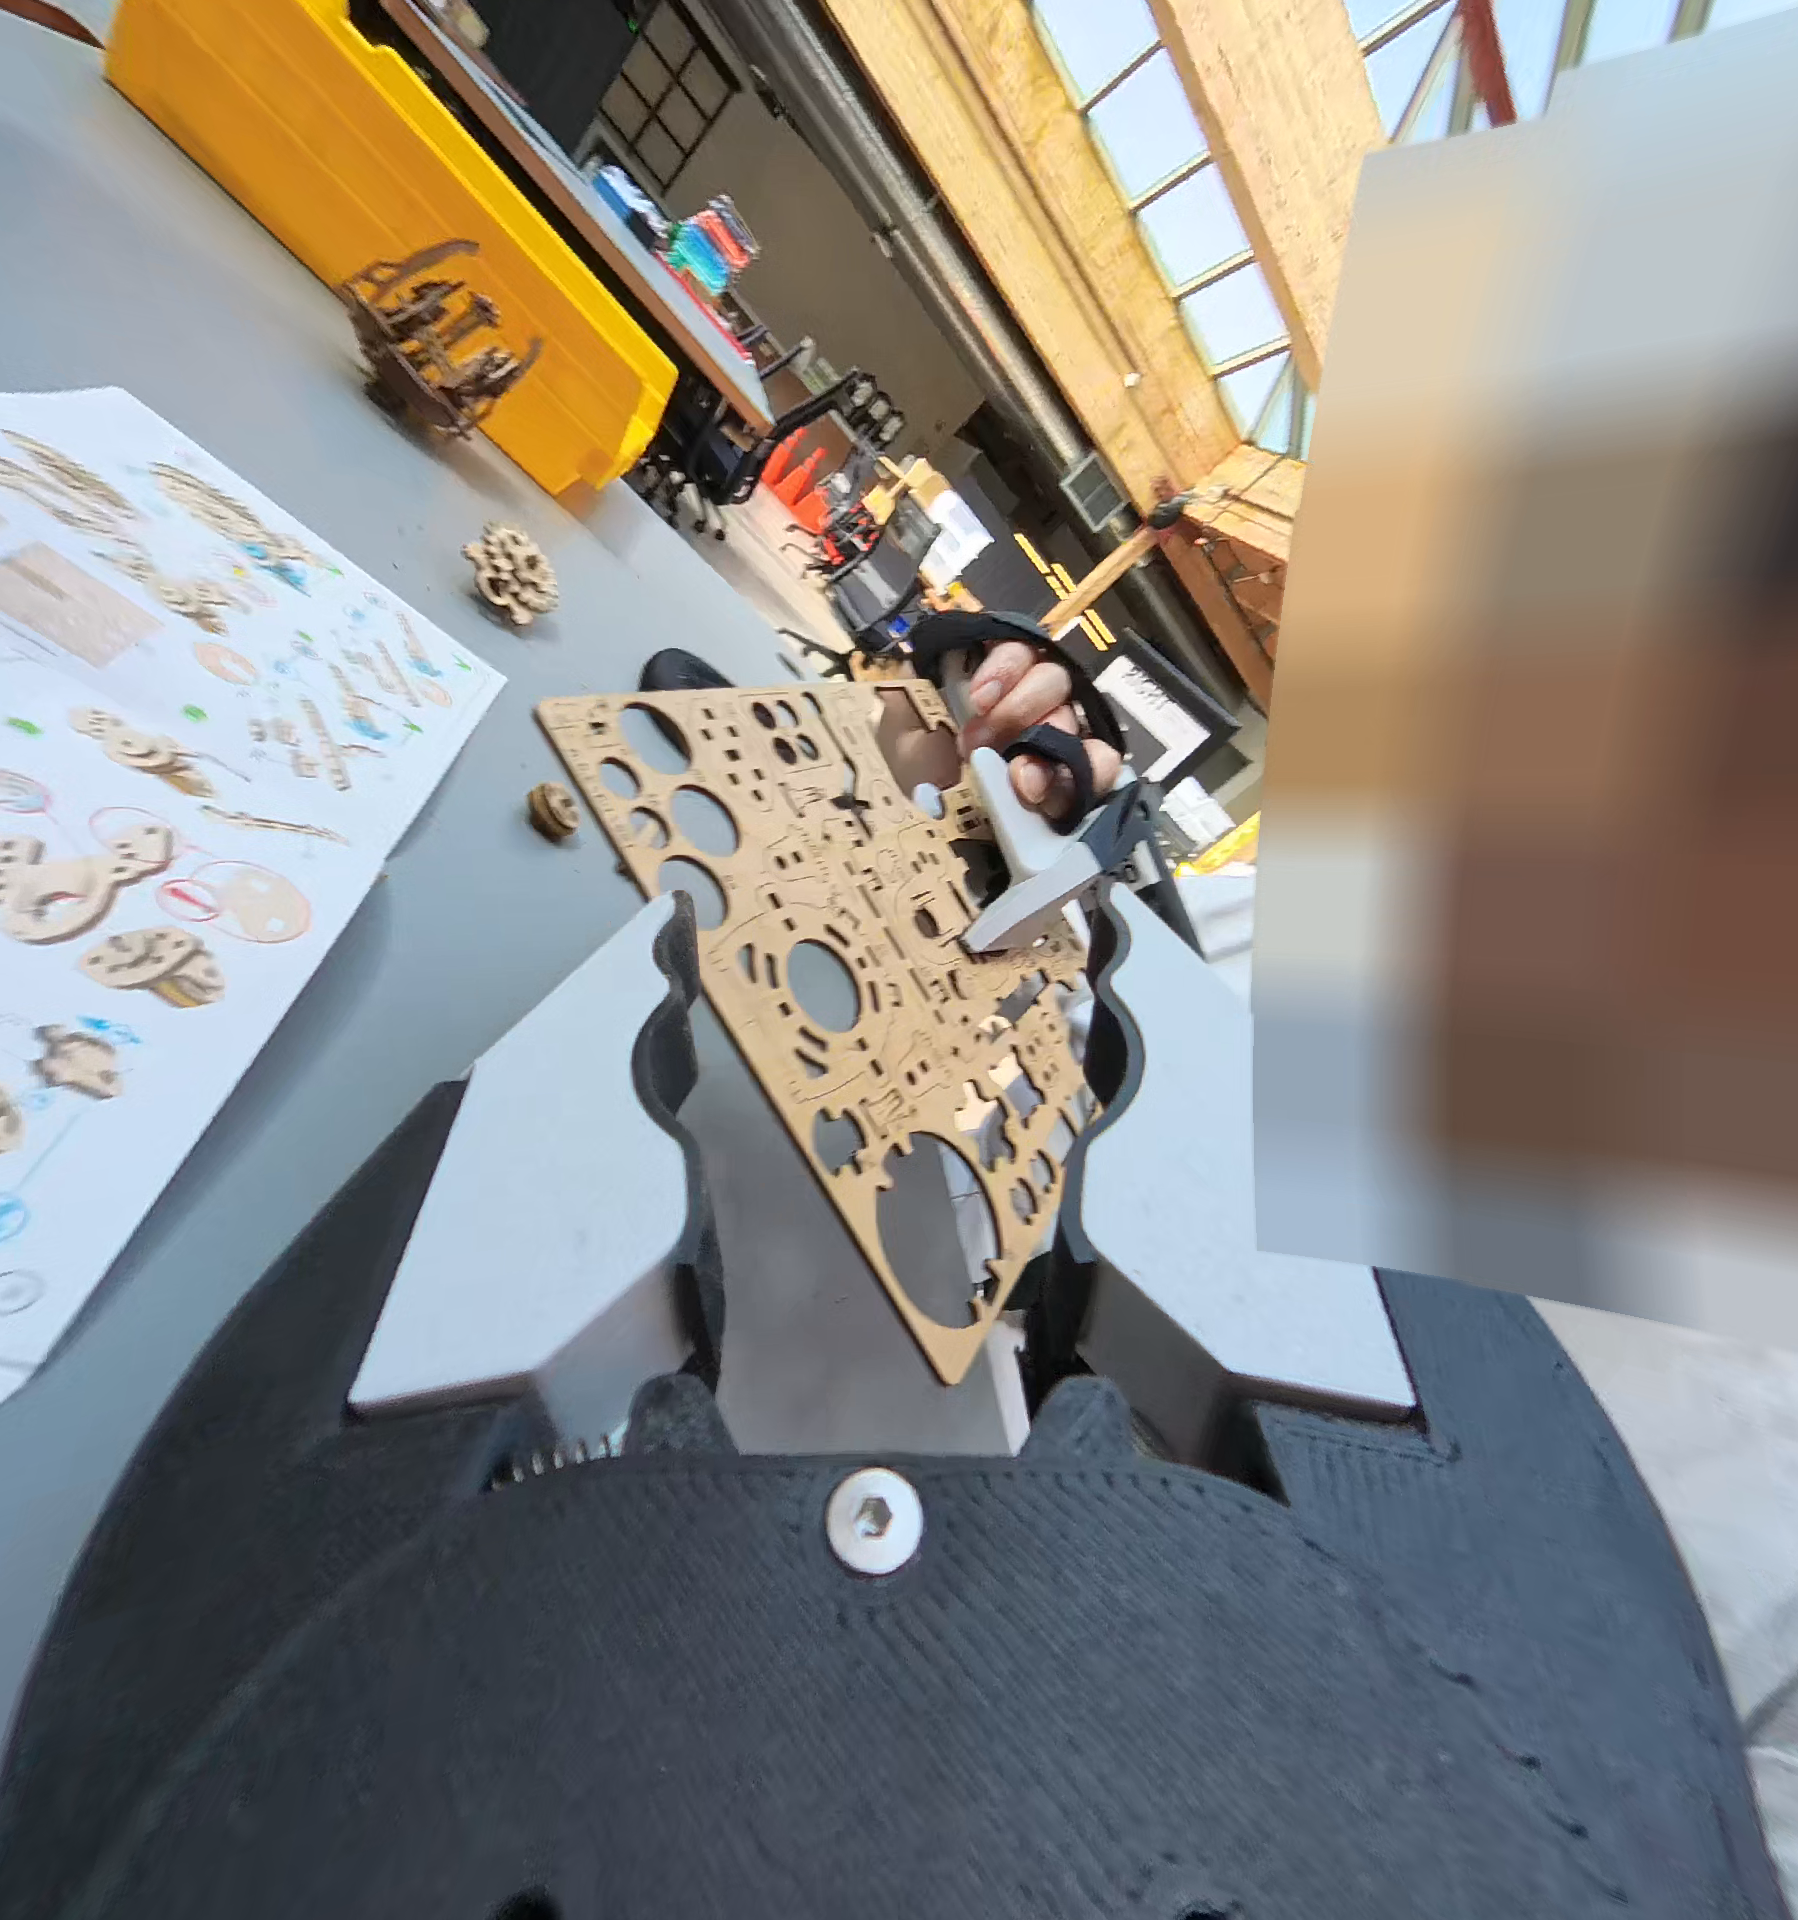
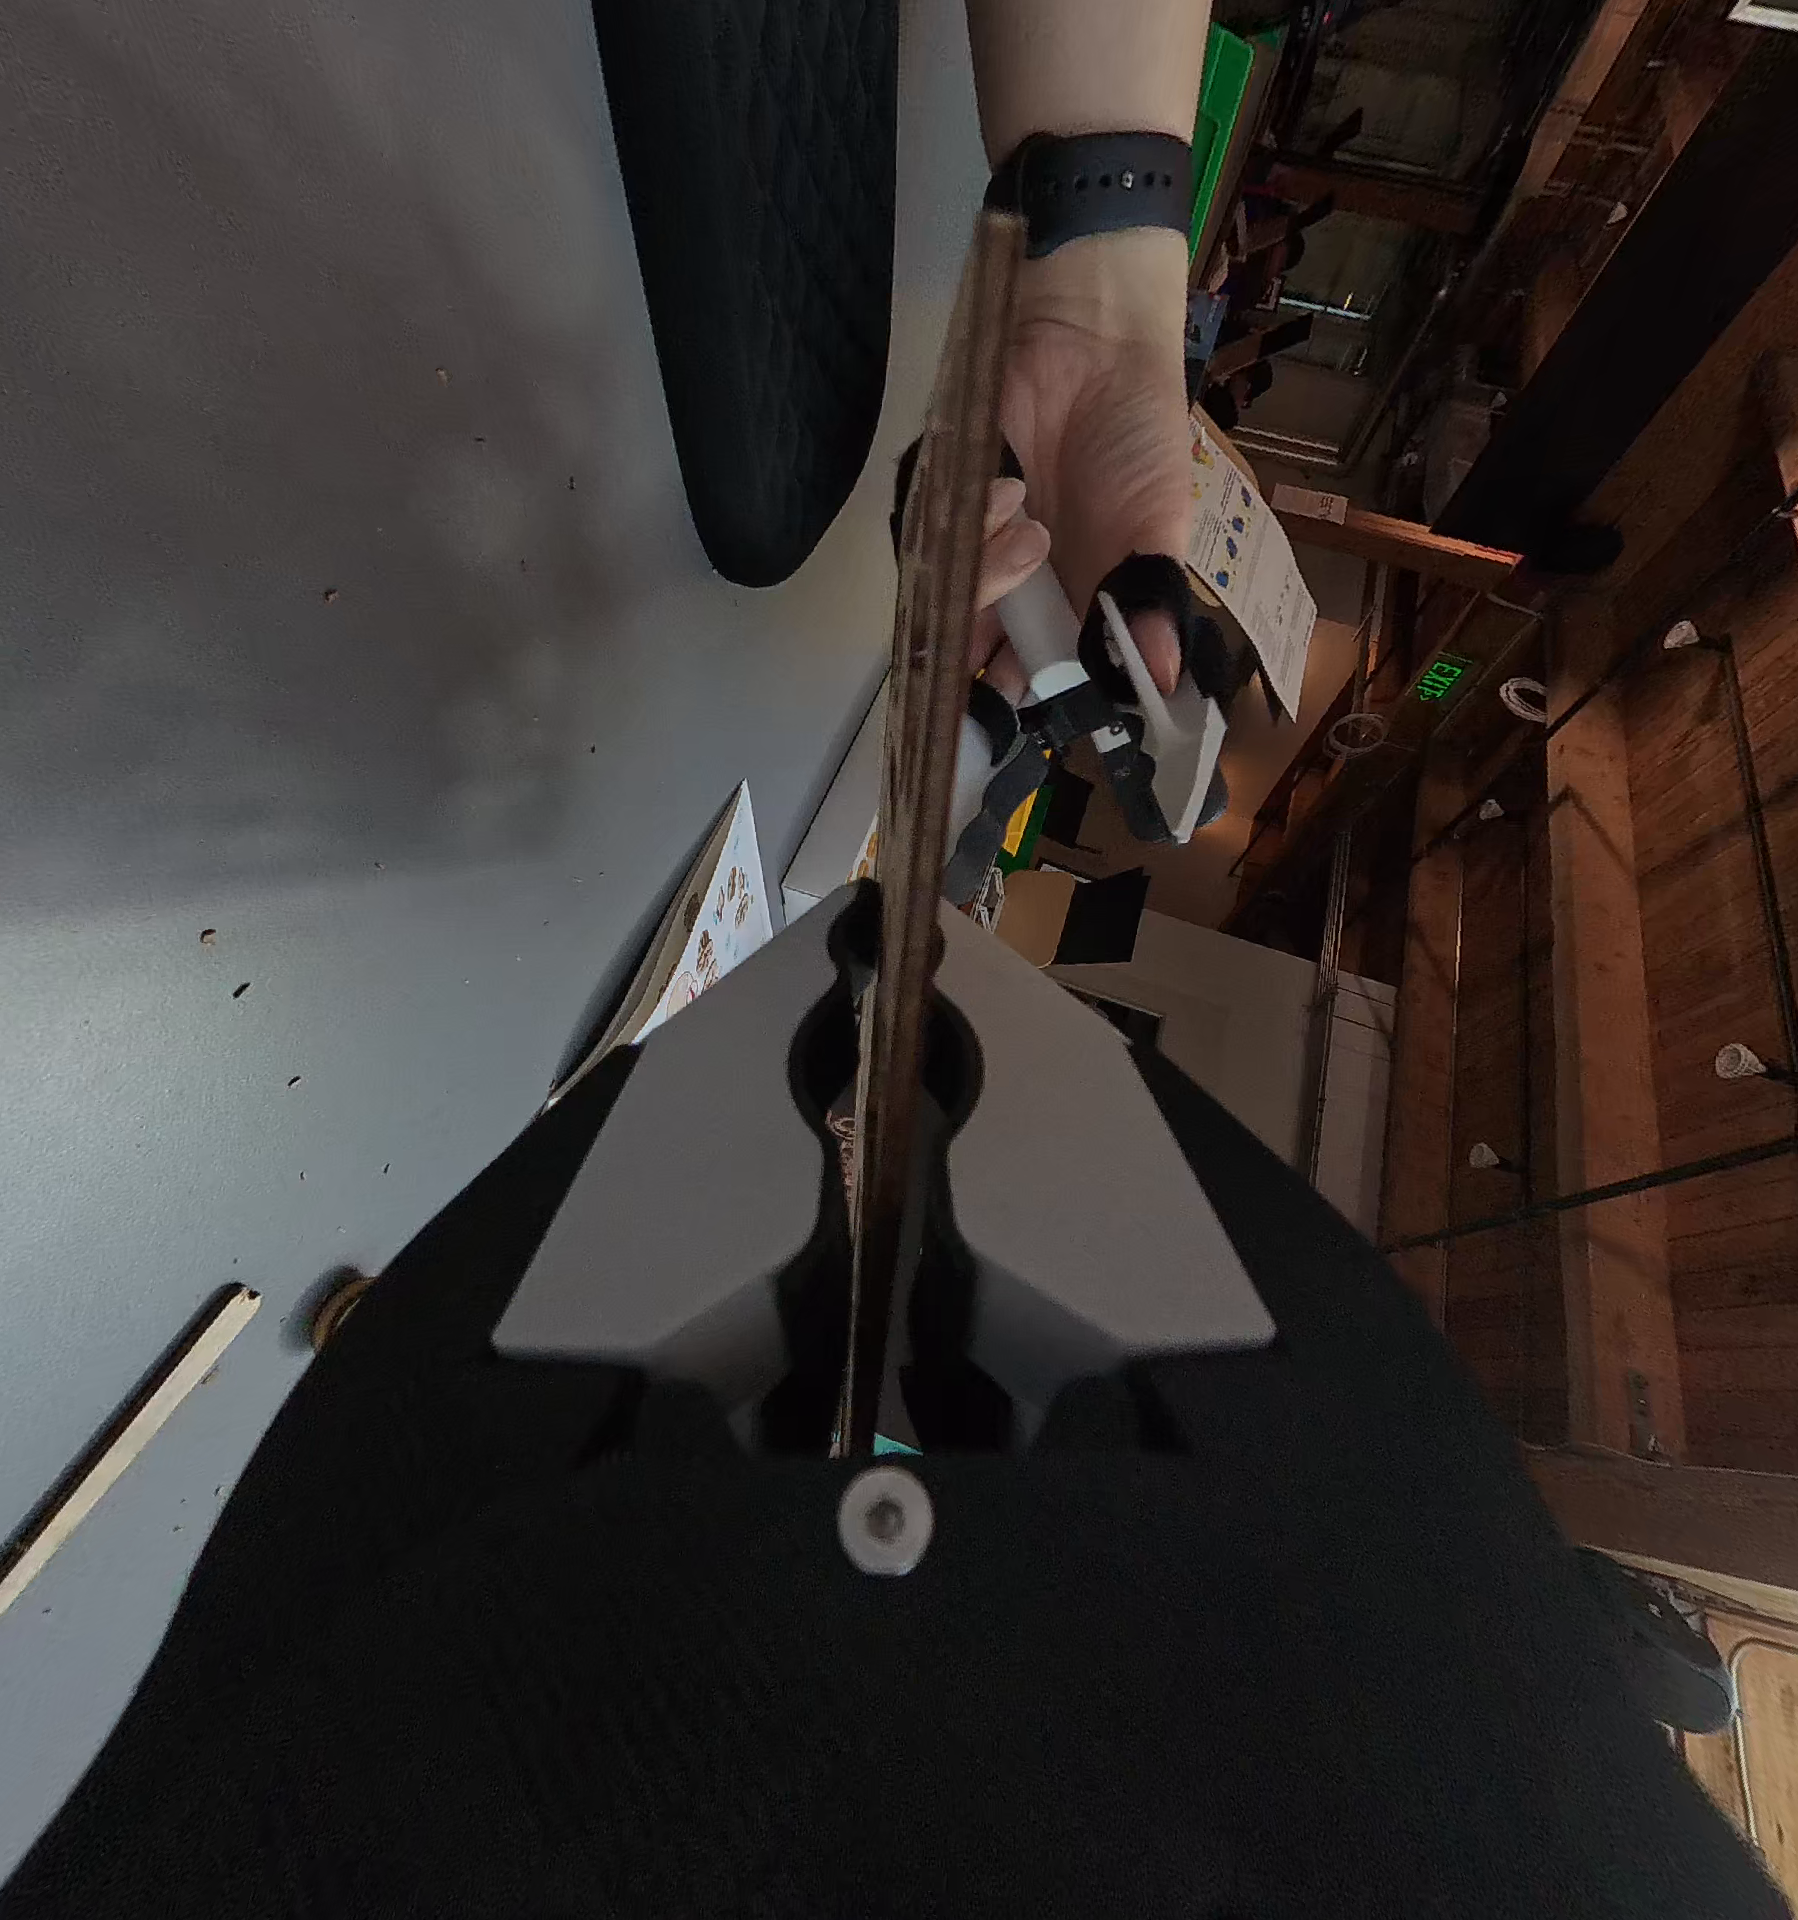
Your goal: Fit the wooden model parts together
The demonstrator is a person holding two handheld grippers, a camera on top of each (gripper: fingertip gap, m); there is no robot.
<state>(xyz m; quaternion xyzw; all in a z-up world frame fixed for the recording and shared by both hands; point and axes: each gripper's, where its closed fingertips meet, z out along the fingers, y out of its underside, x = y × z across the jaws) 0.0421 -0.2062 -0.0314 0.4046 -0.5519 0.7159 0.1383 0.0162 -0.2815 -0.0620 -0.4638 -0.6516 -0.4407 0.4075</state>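
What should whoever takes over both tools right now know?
Right tool: shut on the laser-cut wooden parts sheet, held off the table.
Left tool: open around the sheet, not clamping.
On the grey table: part-built wooden model, gear cluster, small wooden wheel, instruction sheet.
Done: many parts already punched out.
Left: free the next part, probably, and fit it to the model.

Between the left gripper's (image 1: pixel 890 997) matt, finely ribbed black plastic pads sits a thin, smooth, laser-cut plywood sheet (image 1: pixel 833 987), edges scorched.
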